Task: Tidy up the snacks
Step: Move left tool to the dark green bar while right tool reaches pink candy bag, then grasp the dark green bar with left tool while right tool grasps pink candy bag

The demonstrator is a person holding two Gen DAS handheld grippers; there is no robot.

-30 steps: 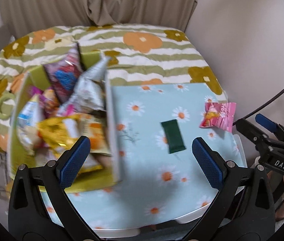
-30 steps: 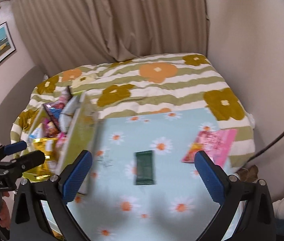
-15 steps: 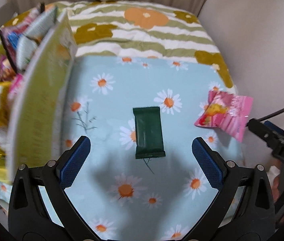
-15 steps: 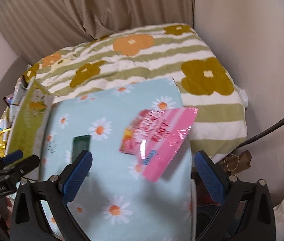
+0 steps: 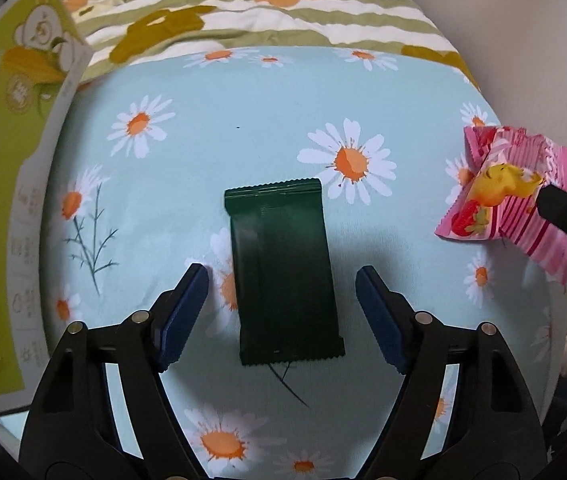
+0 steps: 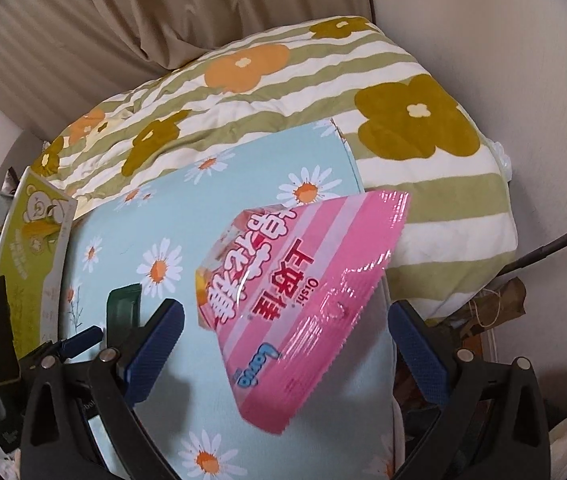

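1. The dark green snack packet (image 5: 283, 276) lies flat on the daisy-print worktop (image 5: 243, 120), now framed between our left claw (image 5: 282, 286), which has dropped close.
2. Its jaws are closing, not yet touching the packet.
3. Our right claw (image 6: 283, 340), wide and empty, now straddles the pink snack bag (image 6: 299, 296).
4. Both pickups look imminent; the green carton (image 5: 7, 128) waits left.

**What the two wrist views leave unseen**

The tall green-and-white cardboard snack box (image 5: 7, 168) is cut off by the left edge, its contents hidden. In the right wrist view the dark green flat foil packet (image 6: 122, 304) shows only a corner behind a blue pad. The glossy pink striped snack bag (image 5: 519, 196) is partly covered by a black finger
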